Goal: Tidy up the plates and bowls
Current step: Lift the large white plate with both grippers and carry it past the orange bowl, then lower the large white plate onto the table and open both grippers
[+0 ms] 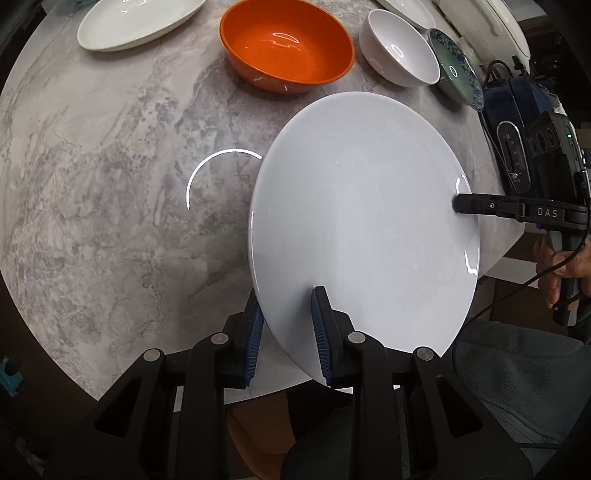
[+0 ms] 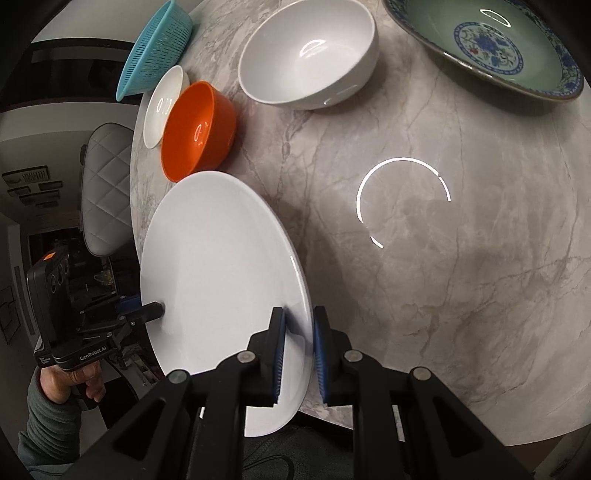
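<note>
A large white plate [image 1: 362,206] hangs tilted over the near edge of the marble table [image 1: 110,184], gripped at opposite rims. My left gripper [image 1: 287,295] is shut on its near rim, one blue pad above and one below. My right gripper [image 1: 458,203] pinches the rim on the right. In the right wrist view the same plate [image 2: 221,273] fills the lower left. There my right gripper [image 2: 298,312] is shut on its edge, and the left gripper [image 2: 159,308] bites the far rim.
Behind the plate stand an orange bowl [image 1: 288,44], a white bowl [image 1: 399,48] and a green bowl with blue pattern [image 2: 491,48]. A white plate [image 1: 136,22] lies at the far left, beside a teal colander [image 2: 155,48]. Bare marble [image 2: 424,258] stretches right of the held plate.
</note>
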The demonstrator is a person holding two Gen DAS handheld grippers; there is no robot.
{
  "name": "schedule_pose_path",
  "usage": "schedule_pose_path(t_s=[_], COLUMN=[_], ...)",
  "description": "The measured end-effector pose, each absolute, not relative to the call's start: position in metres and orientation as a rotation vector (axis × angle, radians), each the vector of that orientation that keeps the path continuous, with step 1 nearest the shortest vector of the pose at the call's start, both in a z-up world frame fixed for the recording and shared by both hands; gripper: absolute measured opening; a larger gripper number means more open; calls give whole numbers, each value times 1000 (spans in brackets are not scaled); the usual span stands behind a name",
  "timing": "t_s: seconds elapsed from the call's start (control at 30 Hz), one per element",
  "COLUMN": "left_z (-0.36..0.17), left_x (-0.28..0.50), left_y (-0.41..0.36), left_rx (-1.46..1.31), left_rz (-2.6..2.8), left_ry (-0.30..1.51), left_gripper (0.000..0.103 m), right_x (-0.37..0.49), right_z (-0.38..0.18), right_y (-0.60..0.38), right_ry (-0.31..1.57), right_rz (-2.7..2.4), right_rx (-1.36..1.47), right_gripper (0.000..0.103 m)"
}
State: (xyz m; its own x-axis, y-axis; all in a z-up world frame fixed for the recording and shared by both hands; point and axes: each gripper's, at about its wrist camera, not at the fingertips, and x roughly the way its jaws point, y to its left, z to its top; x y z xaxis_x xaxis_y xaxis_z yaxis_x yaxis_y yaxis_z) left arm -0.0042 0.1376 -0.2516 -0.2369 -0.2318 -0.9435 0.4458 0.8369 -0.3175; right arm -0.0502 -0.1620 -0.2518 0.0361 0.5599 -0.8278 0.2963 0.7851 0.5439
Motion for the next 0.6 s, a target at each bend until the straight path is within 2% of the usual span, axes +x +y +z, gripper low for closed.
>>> schedule_pose_path(t_s=[0.37,0.6], left_z=[-306,-317], left_x=[-7,-8], left_y=[124,112], left_rx=[116,131], left_rz=[-624,-619], left_ry=[1663,1633], left_gripper=[23,23], right_x=[-52,-46], right_z=[-275,-284], right_y=[-180,-185], right_ry=[1532,1501], right_rz=[170,150], right_rx=[620,574], right_gripper=[18,20])
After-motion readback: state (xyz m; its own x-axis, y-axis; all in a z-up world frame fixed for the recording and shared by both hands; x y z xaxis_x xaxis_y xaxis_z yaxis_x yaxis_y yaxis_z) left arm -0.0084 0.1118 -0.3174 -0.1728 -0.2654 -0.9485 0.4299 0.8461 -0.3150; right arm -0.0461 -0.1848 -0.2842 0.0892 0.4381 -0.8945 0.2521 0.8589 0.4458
